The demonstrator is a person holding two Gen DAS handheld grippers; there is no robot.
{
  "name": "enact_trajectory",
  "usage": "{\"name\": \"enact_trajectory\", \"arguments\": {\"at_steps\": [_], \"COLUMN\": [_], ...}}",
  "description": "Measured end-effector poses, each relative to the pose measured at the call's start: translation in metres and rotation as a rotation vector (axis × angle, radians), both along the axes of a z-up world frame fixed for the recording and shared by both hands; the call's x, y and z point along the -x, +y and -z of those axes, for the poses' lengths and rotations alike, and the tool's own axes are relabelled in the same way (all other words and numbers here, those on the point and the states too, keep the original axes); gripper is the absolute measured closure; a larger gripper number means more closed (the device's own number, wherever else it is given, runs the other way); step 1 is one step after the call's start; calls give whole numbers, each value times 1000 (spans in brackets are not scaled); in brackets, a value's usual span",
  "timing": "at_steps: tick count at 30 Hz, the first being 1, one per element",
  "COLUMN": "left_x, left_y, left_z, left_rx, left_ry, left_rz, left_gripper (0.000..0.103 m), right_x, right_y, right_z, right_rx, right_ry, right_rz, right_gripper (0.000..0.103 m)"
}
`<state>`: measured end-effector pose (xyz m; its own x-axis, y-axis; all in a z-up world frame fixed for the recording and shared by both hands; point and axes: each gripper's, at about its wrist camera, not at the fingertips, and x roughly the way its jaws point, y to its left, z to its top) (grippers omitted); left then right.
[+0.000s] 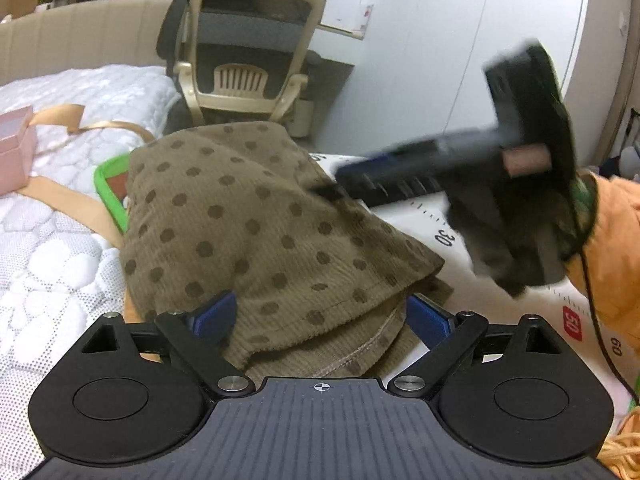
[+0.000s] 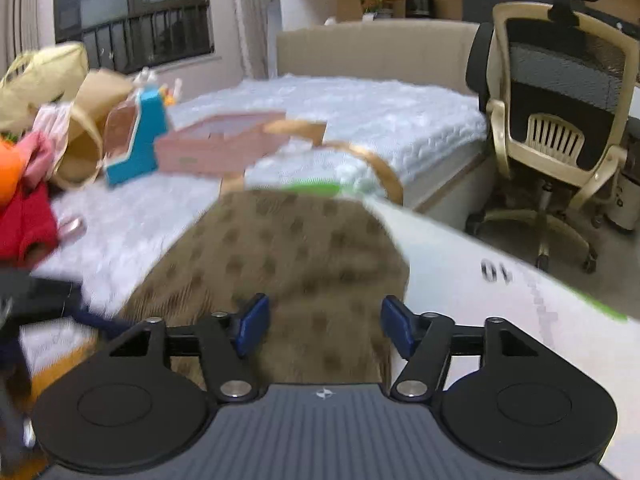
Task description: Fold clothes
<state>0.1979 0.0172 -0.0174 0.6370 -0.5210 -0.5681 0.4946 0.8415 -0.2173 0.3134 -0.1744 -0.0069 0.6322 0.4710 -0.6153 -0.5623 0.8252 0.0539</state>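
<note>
On the white ruled mat [image 1: 436, 208] beside the bed, the folded dotted brown garment [image 1: 256, 216] lies between the spread, released left gripper [image 1: 320, 316]; the right gripper [image 2: 322, 326] gapes empty over it, floor [image 2: 500, 240] free rightward.

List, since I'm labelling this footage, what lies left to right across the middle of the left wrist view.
Pink box → green-rimmed tray → brown polka-dot garment → right gripper → orange sleeve.
</note>
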Motion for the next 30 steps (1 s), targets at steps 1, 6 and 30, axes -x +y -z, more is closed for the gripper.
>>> {"name": "enact_trajectory", "arguments": {"at_steps": [1, 6, 30], "left_x": [0, -3, -71], "left_y": [-1, 3, 66], "left_z": [0, -7, -13], "left_rx": [0, 34, 315], "left_ry": [1, 21, 165], "left_rz": [1, 4, -247], "left_gripper": [7, 7, 12], "right_x": [3, 10, 33], "right_y": [-4, -22, -17], "right_z": [6, 21, 6], "right_rx": [14, 3, 60], "right_ry": [12, 41, -123], "right_rz": [12, 63, 123], "right_gripper": [33, 24, 17]}}
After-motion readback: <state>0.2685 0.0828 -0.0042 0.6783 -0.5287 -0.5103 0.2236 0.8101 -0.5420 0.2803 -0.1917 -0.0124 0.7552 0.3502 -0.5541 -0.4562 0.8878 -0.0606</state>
